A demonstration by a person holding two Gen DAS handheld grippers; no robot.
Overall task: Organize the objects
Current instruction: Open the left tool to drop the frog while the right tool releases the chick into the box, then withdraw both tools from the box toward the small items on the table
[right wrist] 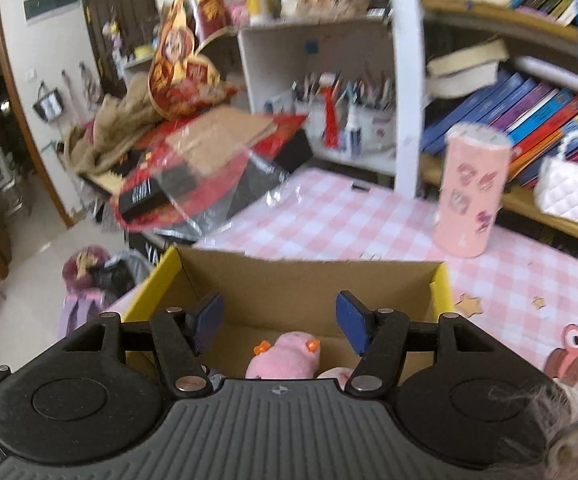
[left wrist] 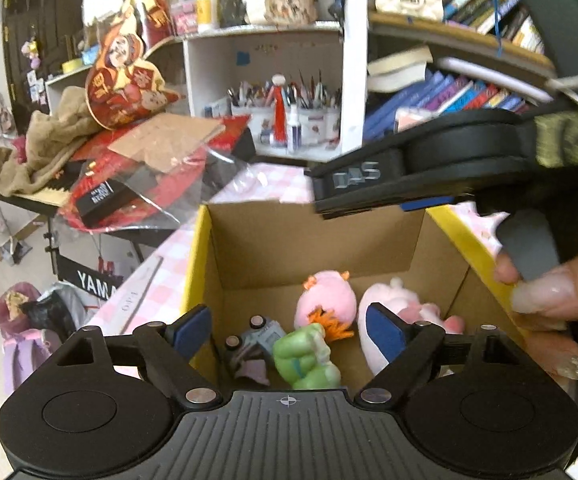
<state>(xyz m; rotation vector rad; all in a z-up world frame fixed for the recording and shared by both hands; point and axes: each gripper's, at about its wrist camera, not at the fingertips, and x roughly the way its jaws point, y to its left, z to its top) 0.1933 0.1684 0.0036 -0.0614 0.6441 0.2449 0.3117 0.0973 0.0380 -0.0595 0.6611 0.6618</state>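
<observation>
Toys (left wrist: 313, 344) lie in the cardboard box (left wrist: 201, 256) on the checked surface (right wrist: 329, 216). Both the left gripper (left wrist: 289, 330) and right gripper (right wrist: 280, 318) hang spread and empty; lift clear without snagging the rim.

Matt brown cardboard box (left wrist: 329, 240) holds fuzzy pink plush toys (left wrist: 327, 298) and a glossy green plastic figure (left wrist: 307, 360).

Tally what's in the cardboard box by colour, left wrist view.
Pink plush toys: 2, one with orange ears, one paler pink and white
Green figure: 1
Grey toy car: 1
Total: 4 visible in the cardboard box; the gripper body hides the box's near end.
</observation>
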